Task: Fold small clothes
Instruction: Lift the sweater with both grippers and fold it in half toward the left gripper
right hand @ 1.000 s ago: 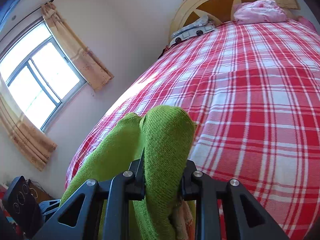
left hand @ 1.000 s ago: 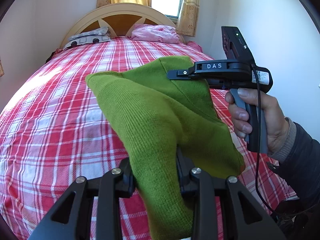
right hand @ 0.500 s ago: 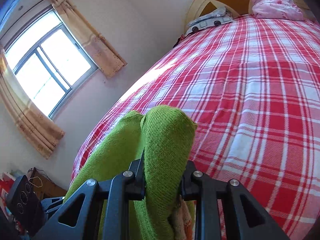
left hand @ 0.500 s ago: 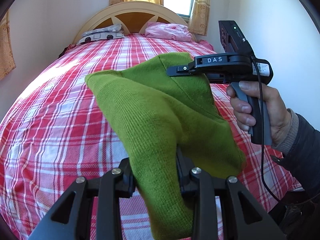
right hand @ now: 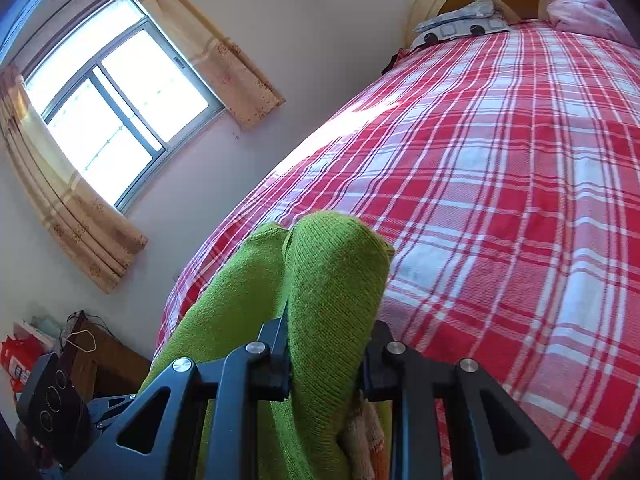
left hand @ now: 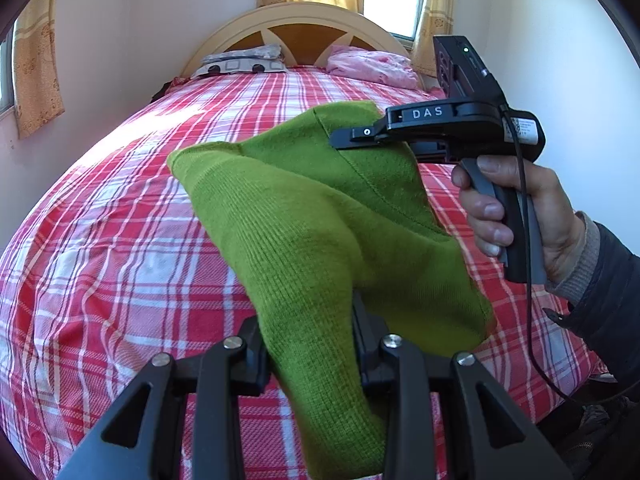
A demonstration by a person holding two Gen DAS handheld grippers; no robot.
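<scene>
A green knitted garment point(left hand: 304, 232) hangs in the air above the bed, held between both grippers. My left gripper point(left hand: 312, 344) is shut on its near edge. My right gripper point(left hand: 360, 136) is shut on the garment's far corner, up and to the right in the left wrist view, with a hand on its handle. In the right wrist view the right gripper point(right hand: 328, 340) pinches a fold of the green garment point(right hand: 332, 276), which hides the fingertips. The left gripper's body point(right hand: 56, 408) shows at the lower left there.
The bed has a red and white plaid cover point(left hand: 120, 240) below the garment. A patterned pillow point(left hand: 240, 62) and a pink pillow point(left hand: 372, 68) lie at the headboard point(left hand: 304, 28). A curtained window point(right hand: 108, 100) and a wooden stand point(right hand: 104, 356) are at the bed's left.
Both grippers have moved together with the garment still held; the views have shifted so the headboard and side window sit more to the right. The grips are unchanged.
</scene>
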